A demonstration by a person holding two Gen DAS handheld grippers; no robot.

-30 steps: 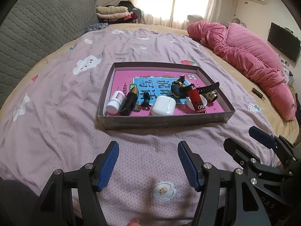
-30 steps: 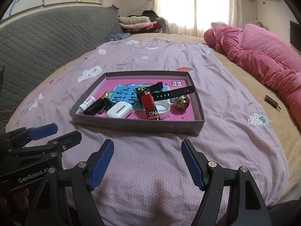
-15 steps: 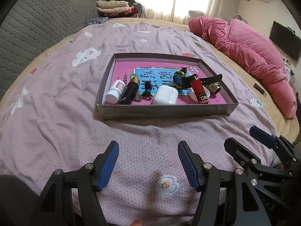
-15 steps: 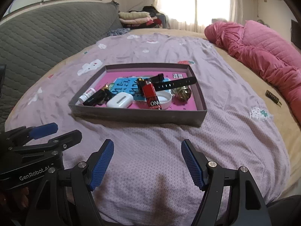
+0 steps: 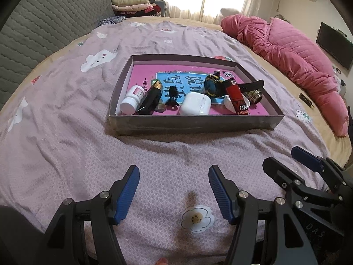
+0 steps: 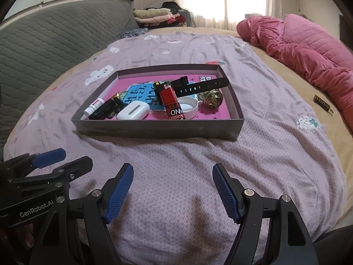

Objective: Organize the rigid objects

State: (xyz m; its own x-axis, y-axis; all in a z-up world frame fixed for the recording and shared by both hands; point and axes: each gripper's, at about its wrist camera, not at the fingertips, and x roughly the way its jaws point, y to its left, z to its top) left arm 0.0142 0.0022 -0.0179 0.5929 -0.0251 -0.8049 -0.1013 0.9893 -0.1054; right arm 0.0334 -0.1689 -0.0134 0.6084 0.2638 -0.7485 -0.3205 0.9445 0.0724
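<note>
A shallow grey box [image 5: 192, 124] [image 6: 158, 130] with a pink floor sits on the bed ahead. It holds a white bottle [image 5: 132, 99], a black and gold tube [image 5: 150, 99], a small black figure [image 5: 172, 96], a white earbud case [image 5: 194, 104] [image 6: 132, 113], a watch [image 5: 212, 86] with a black strap [image 6: 201, 85], a red lighter [image 5: 237, 99] [image 6: 172, 103], a white cap [image 6: 187, 108] and a brass bell [image 6: 211, 98]. My left gripper [image 5: 174, 191] and my right gripper [image 6: 173, 193] are both open and empty, above the bedspread short of the box.
A pink quilt [image 5: 293, 61] lies along the right side of the bed. A small dark packet [image 6: 322, 105] lies on the tan sheet at the right. Folded clothes [image 6: 154, 15] are stacked at the far end. A grey quilted headboard [image 5: 44, 22] rises on the left.
Both grippers have moved a little closer to the box, which now looks larger. Both stay open and empty. Nothing in the box has moved.
</note>
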